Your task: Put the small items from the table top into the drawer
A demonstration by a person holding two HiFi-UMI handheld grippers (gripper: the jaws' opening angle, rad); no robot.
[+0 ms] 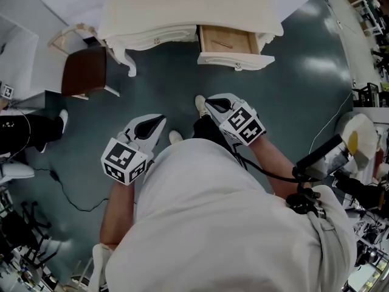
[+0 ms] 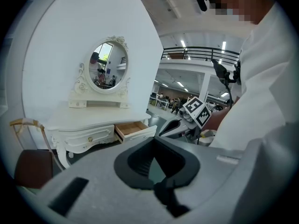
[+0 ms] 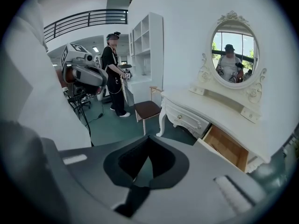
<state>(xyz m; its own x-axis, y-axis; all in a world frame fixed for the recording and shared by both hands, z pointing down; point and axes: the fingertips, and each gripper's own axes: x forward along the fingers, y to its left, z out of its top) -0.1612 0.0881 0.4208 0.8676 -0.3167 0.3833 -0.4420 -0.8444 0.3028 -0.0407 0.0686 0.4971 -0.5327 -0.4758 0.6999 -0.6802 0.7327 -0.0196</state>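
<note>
A white dressing table (image 1: 182, 11) stands ahead of me with its right drawer (image 1: 228, 41) pulled open. A thin small item (image 1: 223, 44) lies on the drawer's wooden floor. No small items show on the table top. My left gripper (image 1: 157, 122) and right gripper (image 1: 211, 104) hang low over the green floor, well short of the table, both with jaws together and empty. The left gripper view shows the table (image 2: 84, 120) and open drawer (image 2: 132, 129) beyond its own gripper (image 2: 154, 167). The right gripper view shows the drawer (image 3: 226, 146) past its own gripper (image 3: 145, 160).
A brown-seated stool (image 1: 85, 72) stands left of the table. An oval mirror (image 3: 233, 48) rises from the table's back. A person in black (image 3: 114, 73) stands at the left by white shelves. A black cable (image 1: 67, 193) trails over the floor.
</note>
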